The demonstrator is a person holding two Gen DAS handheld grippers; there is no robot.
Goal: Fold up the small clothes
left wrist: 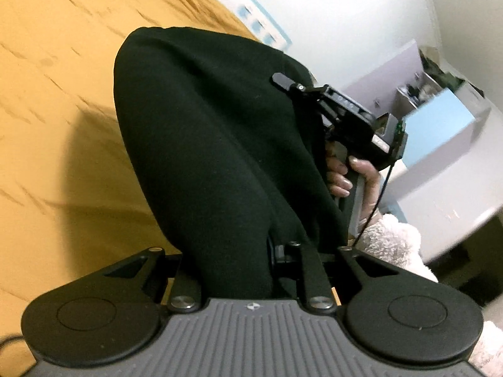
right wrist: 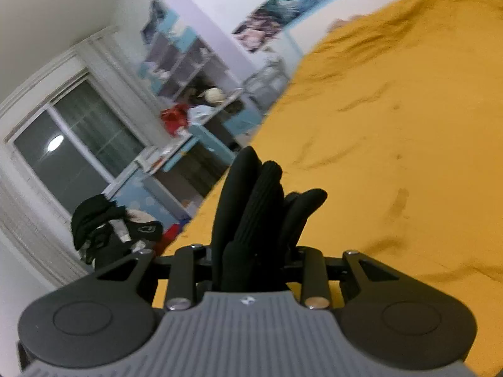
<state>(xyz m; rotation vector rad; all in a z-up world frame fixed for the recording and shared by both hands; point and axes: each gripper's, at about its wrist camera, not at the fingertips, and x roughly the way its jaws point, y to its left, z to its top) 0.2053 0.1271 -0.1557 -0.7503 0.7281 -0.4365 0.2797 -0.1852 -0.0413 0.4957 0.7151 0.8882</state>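
In the left wrist view, the left gripper (left wrist: 251,270) is pinched on the near end of a soft black knit garment (left wrist: 204,144), which is lifted off the mustard-yellow wrinkled bedsheet (left wrist: 56,100); at its far right edge the right gripper (left wrist: 284,82), held by a bare hand (left wrist: 349,176), has a finger laid against the cloth. In the right wrist view, the right gripper (right wrist: 251,220) has its fingers (right wrist: 234,207) pressed together on a bunched ribbed fold of the same garment (right wrist: 262,210), raised over the near left edge of the bedsheet (right wrist: 393,132), with a cluttered pale shelf unit (right wrist: 188,72) far left.
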